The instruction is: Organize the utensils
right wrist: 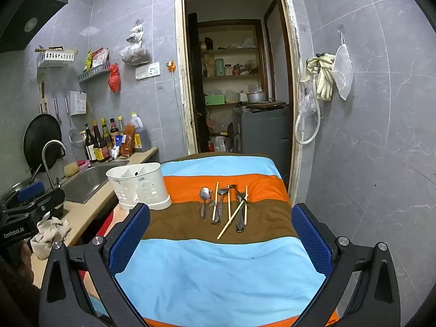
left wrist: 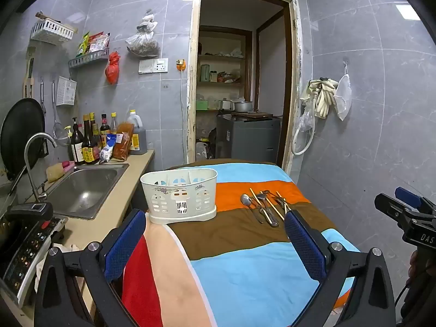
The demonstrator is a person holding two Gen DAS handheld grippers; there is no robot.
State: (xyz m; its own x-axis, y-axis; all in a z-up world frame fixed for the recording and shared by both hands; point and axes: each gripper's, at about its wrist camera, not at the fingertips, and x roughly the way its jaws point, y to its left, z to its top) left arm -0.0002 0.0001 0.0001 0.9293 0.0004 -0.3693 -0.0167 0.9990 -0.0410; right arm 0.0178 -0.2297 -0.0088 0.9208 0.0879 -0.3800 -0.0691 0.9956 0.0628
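Two black grippers with blue textured pads hover above a table draped in a striped cloth (right wrist: pixel 218 272) of light blue, brown and orange bands. Both tilt gently downward toward the far end of the table, side by side. The left gripper (left wrist: pixel 215 229) has its jaws spread wide and released, nothing between the pads; the right gripper (right wrist: pixel 222 222) is likewise fully spread and grips nothing. In the left wrist view the right gripper's body shows at three o'clock, with the white letters "DAS" on its black housing and part of a hand below it. In the right wrist view the left gripper's body shows at nine o'clock, marked "GenRoboLAI".

The cream plastic utensil caddy (left wrist: pixel 181 196) with slotted sides, inner dividers and a small floral print stands upright on the cloth at the table's left edge, at about eleven o'clock from the left gripper and just beyond its left finger. The loose pile of metal spoons and wooden chopsticks (right wrist: pixel 226 207) lies on the orange and brown bands, at twelve o'clock from the right gripper, ahead of its fingertips and apart from them. In the left wrist view the pile lies at about one o'clock, just beyond the right finger.
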